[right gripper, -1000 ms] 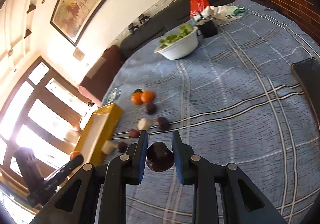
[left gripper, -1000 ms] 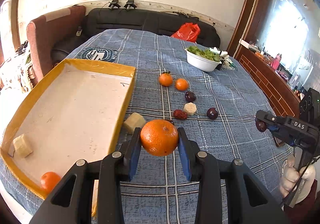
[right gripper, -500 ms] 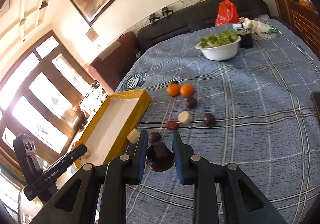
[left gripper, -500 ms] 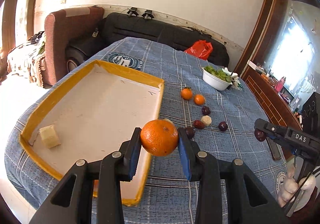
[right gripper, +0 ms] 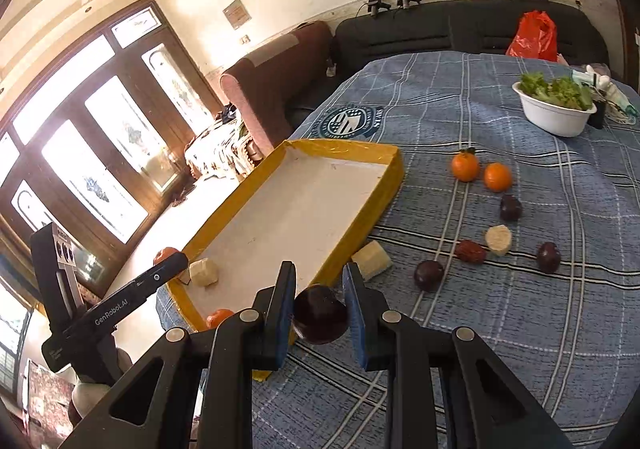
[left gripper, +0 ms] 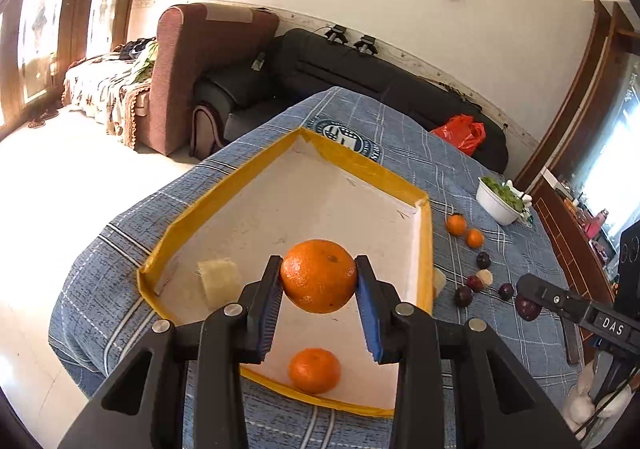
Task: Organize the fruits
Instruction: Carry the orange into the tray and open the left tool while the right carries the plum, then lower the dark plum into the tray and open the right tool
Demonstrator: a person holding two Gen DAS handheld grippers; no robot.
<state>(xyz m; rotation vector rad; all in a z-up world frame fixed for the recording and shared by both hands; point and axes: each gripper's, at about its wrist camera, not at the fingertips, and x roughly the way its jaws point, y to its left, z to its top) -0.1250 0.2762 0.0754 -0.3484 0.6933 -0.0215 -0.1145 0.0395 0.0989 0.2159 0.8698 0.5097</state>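
Left tool [left gripper: 318, 281] grips orange [left gripper: 318, 275] above yellow-rimmed tray [left gripper: 360, 165]

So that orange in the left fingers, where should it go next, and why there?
Probably straight down, then let go. The left gripper holds the orange above the yellow-rimmed tray, where a smaller orange and a pale chunk already lie, with bare floor between them.

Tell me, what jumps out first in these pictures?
A big orange pinched in the left tool, hanging above the yellow-rimmed tray where a smaller orange and a pale cube lie. Next, the dark plum gripped in the right tool at the tray's near corner.
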